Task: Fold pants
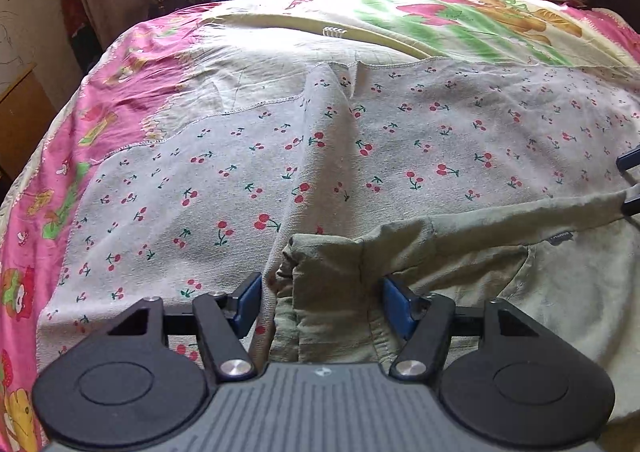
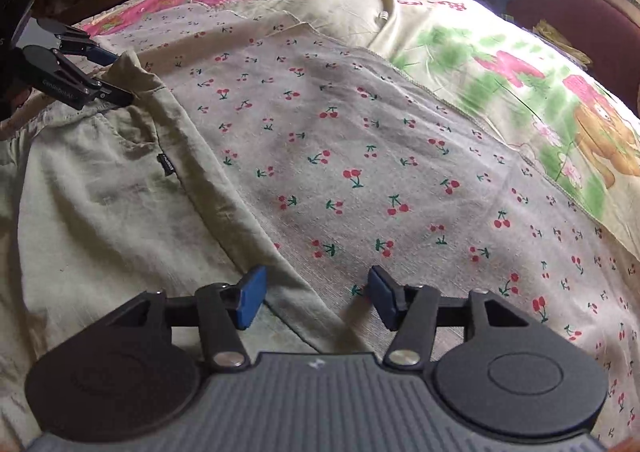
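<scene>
Left wrist view: left gripper fingers spread around bunched corner of pale green cotton pants on cherry-print bed cloth; right gripper fingers open astride pants edge.

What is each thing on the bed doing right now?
Pants: lying rumpled on the cherry cloth, one bunched corner between the left gripper's fingers.
Left gripper: part open around that corner, not clearly squeezing.
Right gripper: open, straddling the pants' edge.
Cherry cloth: spread out, creased.
Cartoon bedsheet: spread under it.
</scene>
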`<action>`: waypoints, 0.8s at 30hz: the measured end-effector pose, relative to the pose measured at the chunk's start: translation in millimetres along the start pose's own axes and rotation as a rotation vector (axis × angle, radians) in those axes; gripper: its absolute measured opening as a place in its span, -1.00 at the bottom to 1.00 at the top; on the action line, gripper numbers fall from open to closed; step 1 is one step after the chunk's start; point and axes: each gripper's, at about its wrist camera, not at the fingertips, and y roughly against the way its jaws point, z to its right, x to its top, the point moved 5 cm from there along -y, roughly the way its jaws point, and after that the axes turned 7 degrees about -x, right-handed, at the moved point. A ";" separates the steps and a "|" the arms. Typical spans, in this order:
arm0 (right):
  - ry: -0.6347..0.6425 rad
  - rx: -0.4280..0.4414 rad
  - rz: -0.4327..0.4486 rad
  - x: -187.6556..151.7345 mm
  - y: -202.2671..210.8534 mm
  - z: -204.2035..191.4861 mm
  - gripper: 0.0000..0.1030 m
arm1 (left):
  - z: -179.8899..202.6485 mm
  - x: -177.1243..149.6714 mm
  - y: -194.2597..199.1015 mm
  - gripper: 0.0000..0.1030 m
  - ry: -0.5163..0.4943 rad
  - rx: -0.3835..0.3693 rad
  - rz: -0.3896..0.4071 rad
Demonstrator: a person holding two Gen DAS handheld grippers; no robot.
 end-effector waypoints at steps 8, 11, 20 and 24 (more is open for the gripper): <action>0.068 0.039 -0.084 10.5 -13.6 1.9 0.13 | -13.8 7.6 5.5 -0.16 0.018 -0.047 -0.007; 0.071 0.030 -0.090 8.8 -16.4 -0.2 0.07 | -8.5 7.7 6.0 -0.22 -0.021 -0.029 -0.005; 0.005 0.016 -0.006 13.6 12.3 -6.3 -1.00 | -16.3 1.8 44.1 -0.39 0.096 -0.042 0.164; -0.030 0.026 0.102 21.9 55.6 -12.0 -1.00 | -11.6 -5.8 82.0 -0.48 0.135 -0.071 0.263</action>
